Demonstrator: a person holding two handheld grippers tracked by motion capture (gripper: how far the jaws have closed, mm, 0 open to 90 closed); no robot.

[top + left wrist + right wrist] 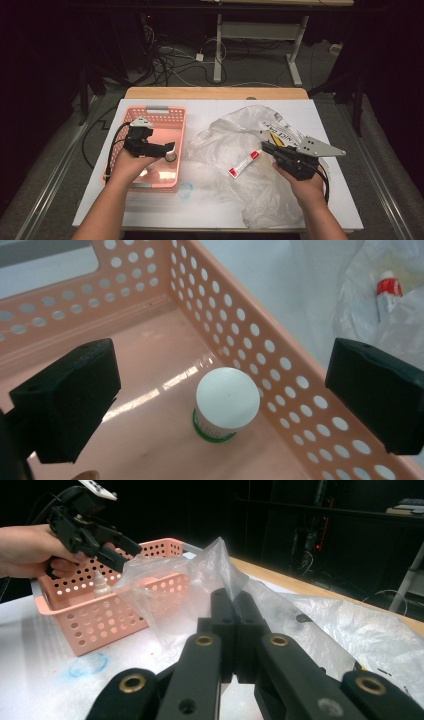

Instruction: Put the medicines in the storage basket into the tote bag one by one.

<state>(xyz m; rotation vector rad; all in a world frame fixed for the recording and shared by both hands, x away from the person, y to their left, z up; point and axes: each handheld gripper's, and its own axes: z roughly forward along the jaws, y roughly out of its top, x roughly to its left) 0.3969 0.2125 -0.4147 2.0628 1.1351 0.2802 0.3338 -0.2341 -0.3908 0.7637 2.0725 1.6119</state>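
On the white worktop (pixel 210 205), the pink basket (pixel 176 145) stood left of the crumpled plastic bag (pixel 260 190). The right gripper (pixel 234 600), fingers pressed together, pinched the bag's film. The left gripper (pixel 220 390), fingers spread, hung above the white-capped jar (pixel 226 402) standing in the basket. Unloading looked underway; next came the red-capped tube (pixel 244 164) lying on the bag.

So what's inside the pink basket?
A white-lidded jar stands upright on the basket floor by its side wall, between the open left claw's jaws, untouched. The left hand hides part of the floor.
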